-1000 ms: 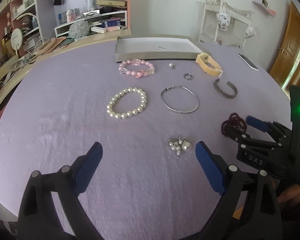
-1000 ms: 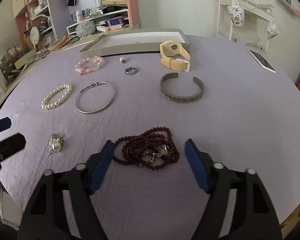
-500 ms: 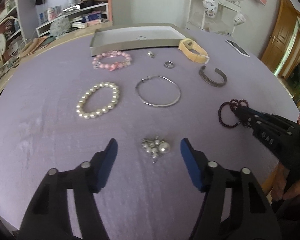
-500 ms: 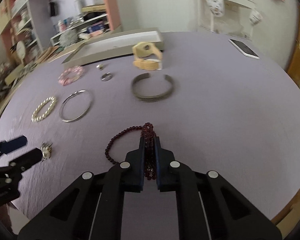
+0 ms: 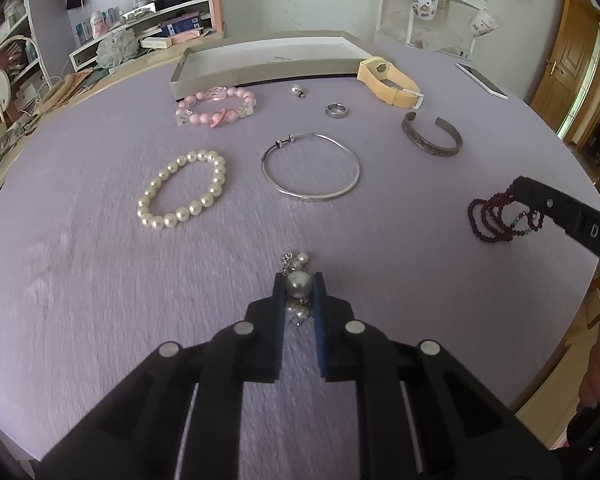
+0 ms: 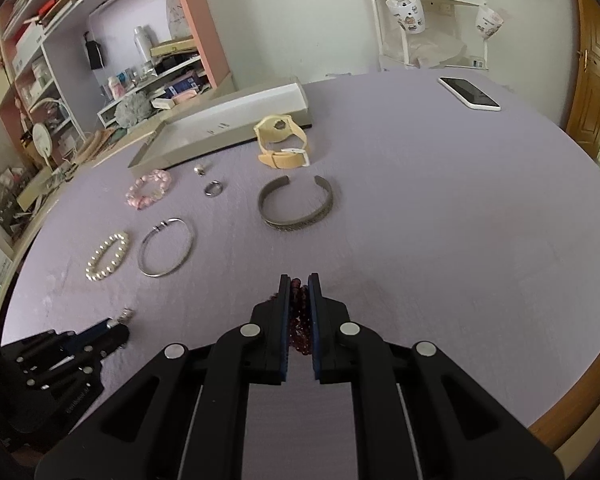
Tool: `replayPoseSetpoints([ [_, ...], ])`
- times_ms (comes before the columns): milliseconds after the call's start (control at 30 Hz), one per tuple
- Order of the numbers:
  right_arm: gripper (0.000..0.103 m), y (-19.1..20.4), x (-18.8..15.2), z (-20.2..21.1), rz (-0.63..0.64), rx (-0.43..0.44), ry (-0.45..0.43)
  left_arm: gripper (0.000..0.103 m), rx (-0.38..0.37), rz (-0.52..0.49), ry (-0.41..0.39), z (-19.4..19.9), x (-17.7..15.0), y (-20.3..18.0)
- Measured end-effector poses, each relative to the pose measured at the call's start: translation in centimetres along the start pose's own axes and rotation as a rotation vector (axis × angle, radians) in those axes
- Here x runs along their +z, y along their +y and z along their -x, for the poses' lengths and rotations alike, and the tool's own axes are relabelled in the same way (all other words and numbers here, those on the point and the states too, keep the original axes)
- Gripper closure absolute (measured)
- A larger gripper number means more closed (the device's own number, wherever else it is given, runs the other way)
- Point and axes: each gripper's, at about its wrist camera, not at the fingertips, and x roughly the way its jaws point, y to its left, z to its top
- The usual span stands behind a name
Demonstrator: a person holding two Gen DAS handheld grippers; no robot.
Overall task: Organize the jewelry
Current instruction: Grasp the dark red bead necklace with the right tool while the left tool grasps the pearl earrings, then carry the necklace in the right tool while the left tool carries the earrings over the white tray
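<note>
Both grippers clamped on jewelry above the purple table.

The left gripper (image 5: pixel 299 286), whose jaws have just been closing, pinches the pearl brooch (image 5: pixel 298 283) near the table's (image 5: pixel 100 300) near edge. The right gripper (image 6: pixel 299 280) is clenched on the dark red bead bracelet (image 6: pixel 299 322), lifted near the right edge. The pearl bracelet (image 5: pixel 182 190), silver bangle (image 5: pixel 311 167) and cuff (image 5: pixel 432 139) lie mid-table; the open box (image 5: pixel 260 66) sits at the far edge.

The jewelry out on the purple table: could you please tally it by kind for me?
Bracelets: 5 (pink bead, pearl, thin bangle, metal cuff, dark red bead)
Rings: 1
Watches: 1
Pearl clusters: 1
Small studs: 1
Total: 9
</note>
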Motion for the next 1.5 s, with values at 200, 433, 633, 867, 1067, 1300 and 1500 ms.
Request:
replayPoseSetpoints([
  [200,0.094,0.6,1.3,0.7,0.003,0.035,-0.016,0.090,-0.032,0.035,-0.007,0.8,0.6,1.3],
  [433,0.094,1.9,4.0,1.9,0.033,0.075,-0.057,0.090,-0.102,0.053,-0.044,3.4,3.4,2.4],
  [633,0.094,2.8,7.5,2.7,0.042,0.120,-0.094,0.090,-0.144,0.066,-0.087,6.4,7.5,3.7],
  [867,0.094,4.1,12.9,2.6,0.051,0.163,-0.130,0.090,-0.152,0.077,-0.147,9.5,13.8,5.2],
  [1067,0.094,5.3,15.7,2.3,0.081,0.185,-0.171,0.090,-0.154,0.053,-0.203,11.3,17.2,5.5],
  [1300,0.094,5.5,13.8,1.3,0.082,0.211,-0.128,0.090,-0.200,0.046,-0.162,8.3,11.3,4.8],
  [1500,0.094,5.1,9.6,0.3,0.075,0.193,-0.048,0.089,-0.229,0.110,-0.071,4.1,4.2,5.0],
])
